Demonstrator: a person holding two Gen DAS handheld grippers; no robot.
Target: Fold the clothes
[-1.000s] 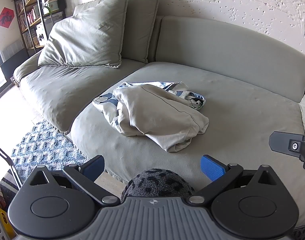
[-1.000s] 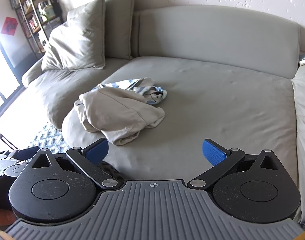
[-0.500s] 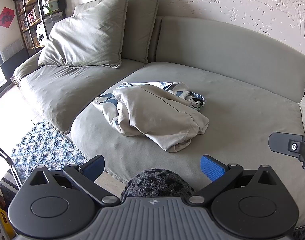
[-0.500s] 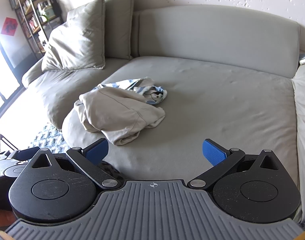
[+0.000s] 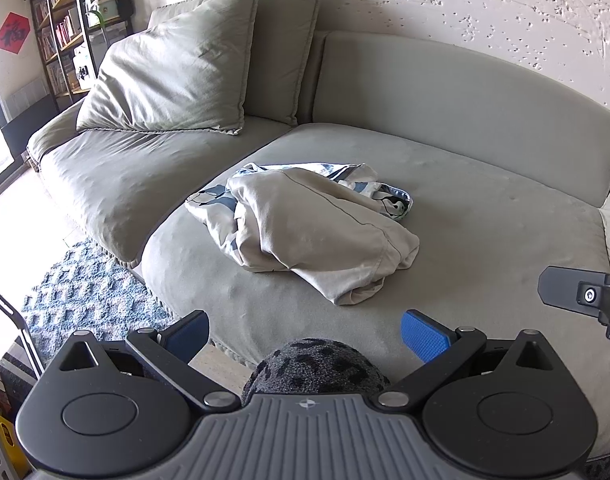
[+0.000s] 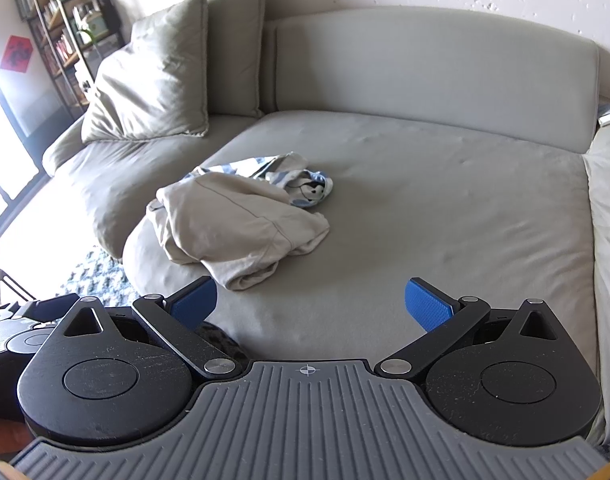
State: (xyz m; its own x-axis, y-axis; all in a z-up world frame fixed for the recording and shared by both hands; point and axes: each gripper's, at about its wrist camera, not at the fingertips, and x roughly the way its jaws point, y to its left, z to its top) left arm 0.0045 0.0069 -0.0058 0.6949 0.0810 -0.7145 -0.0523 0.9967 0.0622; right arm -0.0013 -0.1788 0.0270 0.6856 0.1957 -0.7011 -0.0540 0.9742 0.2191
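I am holding both grippers back from the sofa (image 5: 485, 216), short of its front edge. The left gripper (image 5: 305, 330) is sitting with its blue pads (image 5: 423, 334) spread wide and nothing between them; the right gripper (image 6: 311, 300) is standing the same way, fingers apart and empty. The crumpled beige garment (image 5: 317, 240) is lying in a heap on the wide grey seat, toward its left front part, and it is resting on top of a white-and-blue patterned cloth (image 5: 379, 186) that is poking out behind and to the left of it. From the right wrist I am seeing the same pile (image 6: 241, 228) ahead and to the left, well apart from both sets of fingers. Two grey cushions (image 5: 177, 80) are leaning against the backrest at the far left. A dark spotted rounded shape (image 5: 317, 364) is showing between the left fingers, possibly a knee or slipper; I cannot tell which. A patterned blue rug (image 5: 89, 292) is lying on the floor.
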